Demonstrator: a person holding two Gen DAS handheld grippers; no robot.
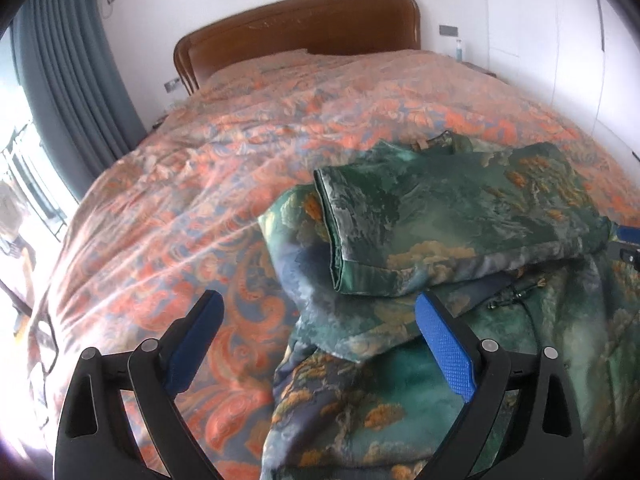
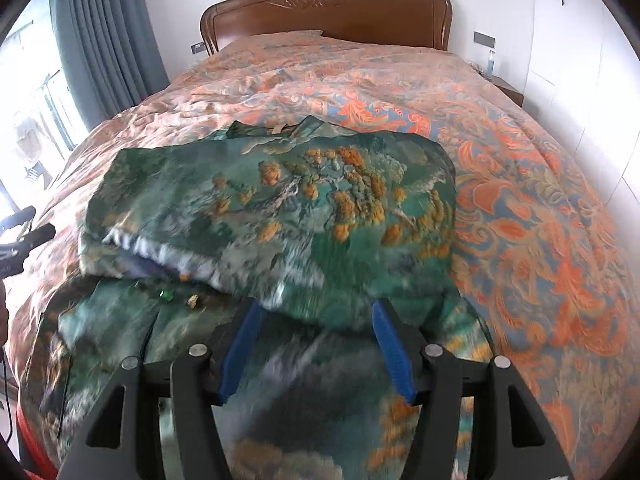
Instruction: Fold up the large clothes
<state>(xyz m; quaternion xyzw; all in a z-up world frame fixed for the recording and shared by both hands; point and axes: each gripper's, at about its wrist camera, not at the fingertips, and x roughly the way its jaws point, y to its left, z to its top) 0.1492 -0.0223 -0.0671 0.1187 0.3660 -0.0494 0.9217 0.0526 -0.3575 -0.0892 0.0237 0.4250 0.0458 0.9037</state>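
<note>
A large green garment (image 1: 460,216) printed with orange trees lies on the bed, with one part folded across its upper half. The right wrist view shows it spread wide (image 2: 280,200), its lower part blurred. My left gripper (image 1: 318,300) hovers over the garment's left edge, jaws wide apart with nothing between them. My right gripper (image 2: 316,306) hangs above the garment's near middle, jaws apart, with no cloth pinched between the blue pads. Each gripper shows at the edge of the other's view: the right one (image 1: 628,240), the left one (image 2: 24,232).
The bed's orange paisley cover (image 2: 540,220) stretches back to a wooden headboard (image 2: 328,12). Grey curtains (image 1: 72,80) and a bright window stand at the left. White cupboard doors (image 2: 580,60) and a nightstand with a bottle (image 2: 491,62) are at the right.
</note>
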